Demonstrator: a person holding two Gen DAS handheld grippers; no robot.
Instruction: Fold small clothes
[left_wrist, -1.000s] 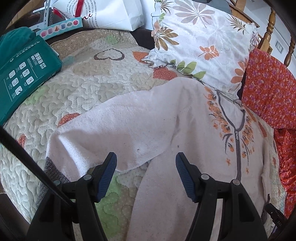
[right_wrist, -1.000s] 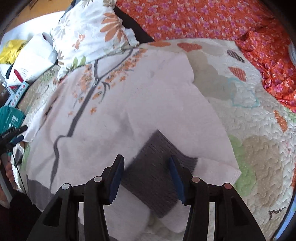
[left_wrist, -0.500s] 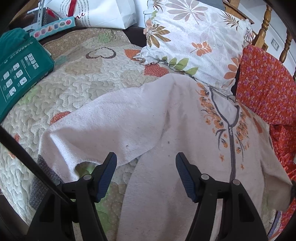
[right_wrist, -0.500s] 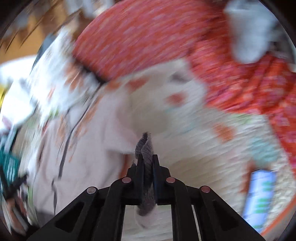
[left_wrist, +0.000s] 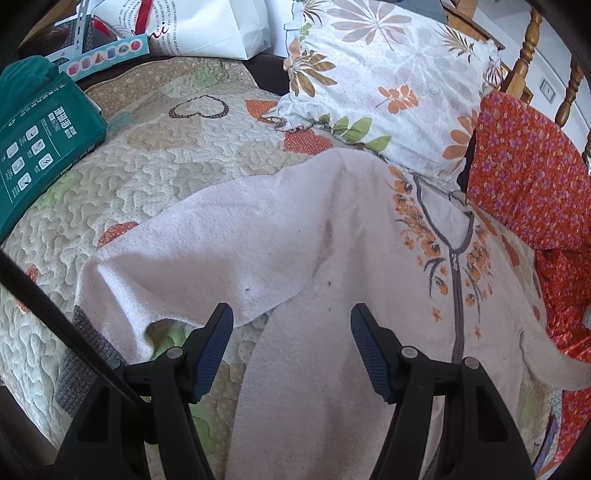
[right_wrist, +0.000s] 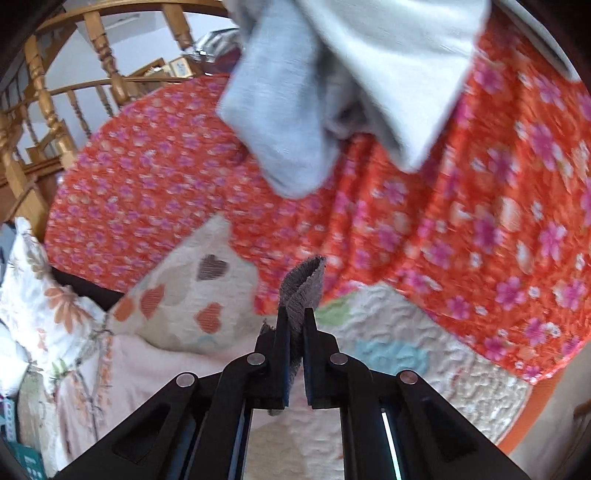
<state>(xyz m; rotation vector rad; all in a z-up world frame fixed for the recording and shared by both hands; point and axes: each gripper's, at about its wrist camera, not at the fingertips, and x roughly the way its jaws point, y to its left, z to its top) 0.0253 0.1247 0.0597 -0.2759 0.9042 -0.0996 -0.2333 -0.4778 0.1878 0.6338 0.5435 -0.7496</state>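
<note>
Quilted bed (left_wrist: 155, 177) below: my right claw (right_wrist: 293, 325) clamps the grey cuff (right_wrist: 304, 284); left claw (left_wrist: 291, 332) gapes, empty. I'd carry the sleeve across the top (left_wrist: 332, 369), smoothly.

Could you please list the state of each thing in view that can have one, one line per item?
Pink top: spread face up on the quilt, front zip closed, one sleeve lying out to the side.
Grey cuff: pinched, lifted off the quilt.
Left claw: open, empty, over the top.
Right claw: shut on the grey cuff.
Floral pillow: lying at the top's collar.
</note>
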